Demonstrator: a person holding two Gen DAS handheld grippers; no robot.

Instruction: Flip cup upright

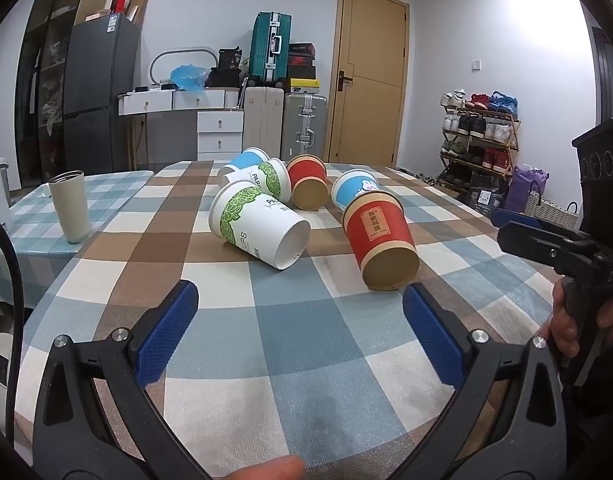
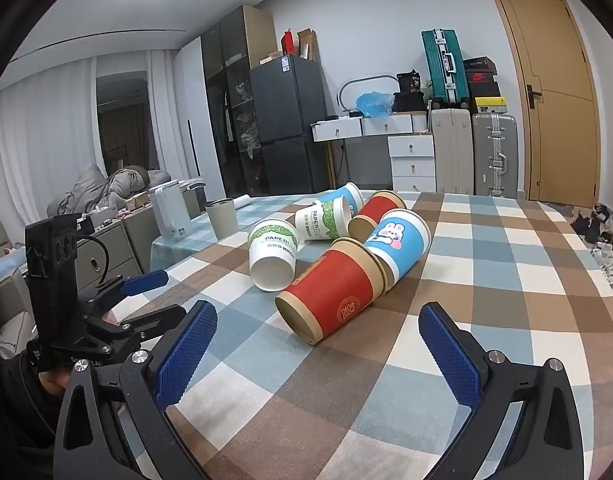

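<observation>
Several paper cups lie on their sides on the checked tablecloth (image 1: 306, 340). Nearest are a white-and-green cup (image 1: 258, 224) and a red cup (image 1: 378, 240), bases toward me. Behind them lie another green cup (image 1: 266, 178), a red cup (image 1: 306, 186) and two blue cups (image 1: 352, 188). My left gripper (image 1: 300, 324) is open and empty, short of the near cups. In the right wrist view my right gripper (image 2: 318, 344) is open and empty, just in front of the near red cup (image 2: 326, 296); the bunny blue cup (image 2: 398, 244) touches it.
A beige tumbler (image 1: 70, 206) stands upright at the table's left. The right gripper (image 1: 546, 240) shows at the right edge of the left wrist view; the left gripper (image 2: 118, 304) shows at left in the right wrist view. Suitcases, drawers, a fridge and a shoe rack stand behind.
</observation>
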